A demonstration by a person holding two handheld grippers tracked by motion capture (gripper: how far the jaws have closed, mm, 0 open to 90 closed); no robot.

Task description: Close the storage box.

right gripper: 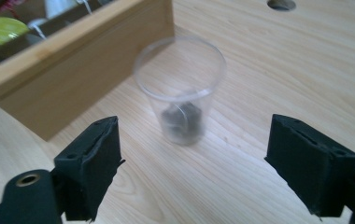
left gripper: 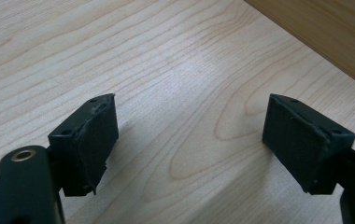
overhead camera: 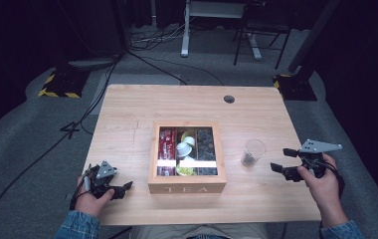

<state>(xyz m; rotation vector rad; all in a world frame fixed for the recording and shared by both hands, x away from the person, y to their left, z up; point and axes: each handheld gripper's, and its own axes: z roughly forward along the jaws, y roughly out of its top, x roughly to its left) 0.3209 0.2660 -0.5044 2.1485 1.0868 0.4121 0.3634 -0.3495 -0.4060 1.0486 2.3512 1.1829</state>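
A wooden tea box (overhead camera: 187, 187) marked TEA stands in the middle of the table, with red packets, white and yellow pods and dark sachets in its compartments. A clear plastic cup (overhead camera: 253, 152) with a dark tea bag at its bottom stands to the right of the box. My right gripper (overhead camera: 280, 160) is open just right of the cup, which stands ahead of its jaws (right gripper: 181, 91). My left gripper (overhead camera: 124, 188) rests open near the table's front left, nothing between its jaws, with the box wall (left gripper: 325, 32) ahead of it.
The wooden table (overhead camera: 127, 114) has a round cable hole (overhead camera: 229, 99) at the back right. Beyond the table are grey carpet, cables, stand bases and a desk frame.
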